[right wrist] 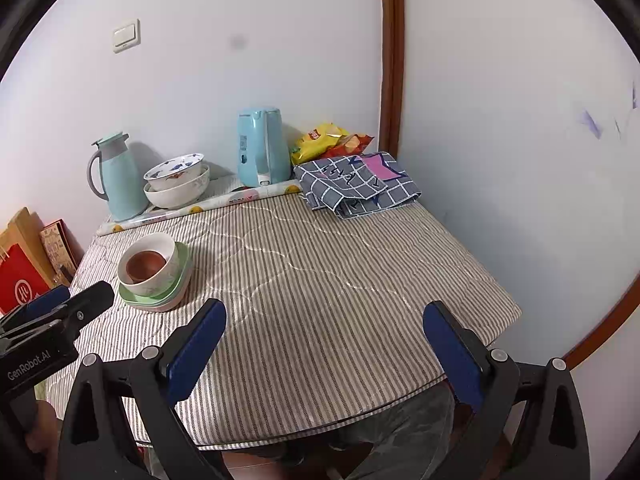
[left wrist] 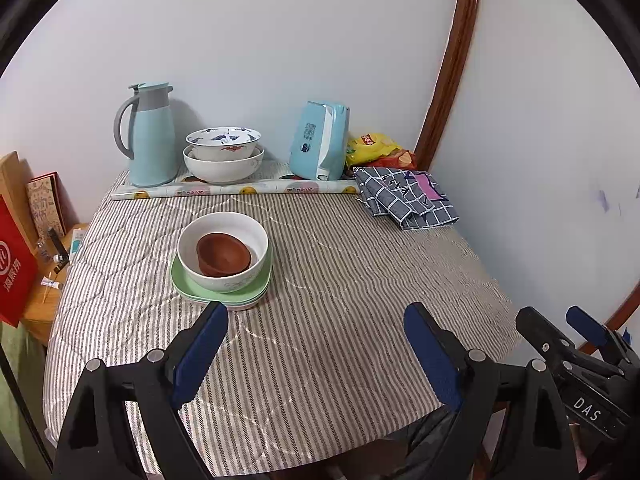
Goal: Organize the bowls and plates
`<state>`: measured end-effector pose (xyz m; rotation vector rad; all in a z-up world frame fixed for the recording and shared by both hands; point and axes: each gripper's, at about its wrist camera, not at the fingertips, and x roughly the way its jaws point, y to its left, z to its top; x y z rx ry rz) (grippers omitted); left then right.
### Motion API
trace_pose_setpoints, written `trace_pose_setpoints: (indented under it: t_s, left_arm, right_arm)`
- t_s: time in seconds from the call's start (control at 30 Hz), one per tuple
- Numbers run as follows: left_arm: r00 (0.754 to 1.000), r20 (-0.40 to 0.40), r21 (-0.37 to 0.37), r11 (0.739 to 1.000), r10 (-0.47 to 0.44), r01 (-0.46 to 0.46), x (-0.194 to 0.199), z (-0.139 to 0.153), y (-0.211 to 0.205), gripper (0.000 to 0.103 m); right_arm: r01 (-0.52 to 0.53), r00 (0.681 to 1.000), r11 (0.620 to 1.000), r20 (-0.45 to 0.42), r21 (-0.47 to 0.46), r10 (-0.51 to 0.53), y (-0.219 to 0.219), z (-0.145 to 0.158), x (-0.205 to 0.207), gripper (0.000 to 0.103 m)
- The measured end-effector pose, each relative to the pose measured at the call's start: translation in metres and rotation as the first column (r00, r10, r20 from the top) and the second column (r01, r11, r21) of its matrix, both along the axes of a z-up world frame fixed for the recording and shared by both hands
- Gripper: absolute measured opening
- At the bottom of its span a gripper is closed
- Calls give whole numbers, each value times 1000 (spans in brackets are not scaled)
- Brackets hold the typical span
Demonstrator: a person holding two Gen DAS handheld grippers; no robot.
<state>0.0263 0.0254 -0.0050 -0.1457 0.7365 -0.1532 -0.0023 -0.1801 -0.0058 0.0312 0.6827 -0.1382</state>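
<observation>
Both tools hovered over the near table edge; the left gripper (left wrist: 316, 344) stood with jaws apart and empty; the right gripper (right wrist: 324, 344) likewise. The stack (left wrist: 222, 258), brown bowls nested in a white bowl on green plates, sat left of centre on the striped cloth (left wrist: 340, 280); a second bowl pair (left wrist: 223, 160) rested at the back beside the thermos (left wrist: 150, 136). Stacking appeared finished or nearly so; any next move called for an approach from the open right half, clear of the folded cloth (left wrist: 406, 196).

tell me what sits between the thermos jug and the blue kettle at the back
Two nested bowls, patterned one inside the white, between thermos jug and kettle; both views show it.
</observation>
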Motion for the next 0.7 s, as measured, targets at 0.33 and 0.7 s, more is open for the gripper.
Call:
trace_pose_setpoints:
  t_s: [0.33, 0.7]
  left_arm:
    - [1000, 2, 3, 1000, 6, -6, -2, 0, 1, 89]
    - [1000, 2, 6, 1000, 5, -5, -3, 2, 1, 89]
  right_arm:
    - [-1, 1000, 1000, -3, -1, 1, 2, 0, 1, 98]
    - [-2, 1000, 1000, -4, -1, 2, 1, 0, 0, 98]
